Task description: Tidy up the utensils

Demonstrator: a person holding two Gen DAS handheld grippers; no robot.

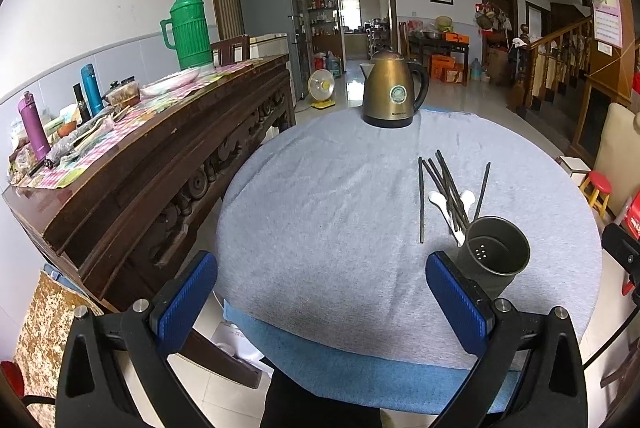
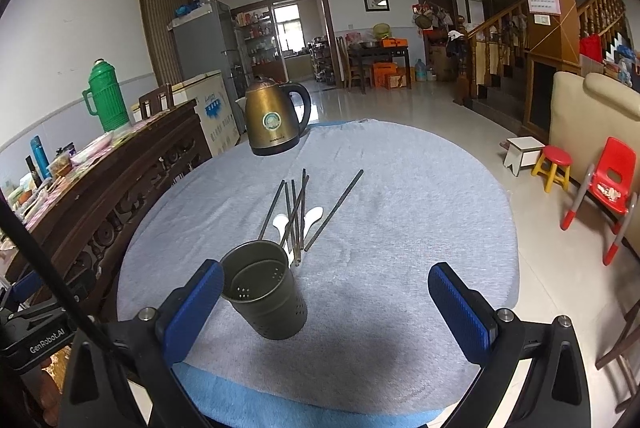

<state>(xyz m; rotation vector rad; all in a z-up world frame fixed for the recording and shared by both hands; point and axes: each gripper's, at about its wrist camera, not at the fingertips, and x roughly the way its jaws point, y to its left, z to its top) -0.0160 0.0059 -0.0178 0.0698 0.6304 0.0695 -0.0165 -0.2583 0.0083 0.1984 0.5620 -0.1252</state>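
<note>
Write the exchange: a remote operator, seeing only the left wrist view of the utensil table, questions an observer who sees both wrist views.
Operator: I cannot see the jaws of the other tool. Is the right gripper open?
Observer: Yes. The right gripper has its jaws wide apart, with nothing held between them.
Operator: My own finger covers part of the utensil holder's wall. Is that wall plain?
Observer: No. The utensil holder has rows of small holes in its outer wall near the base.
</note>
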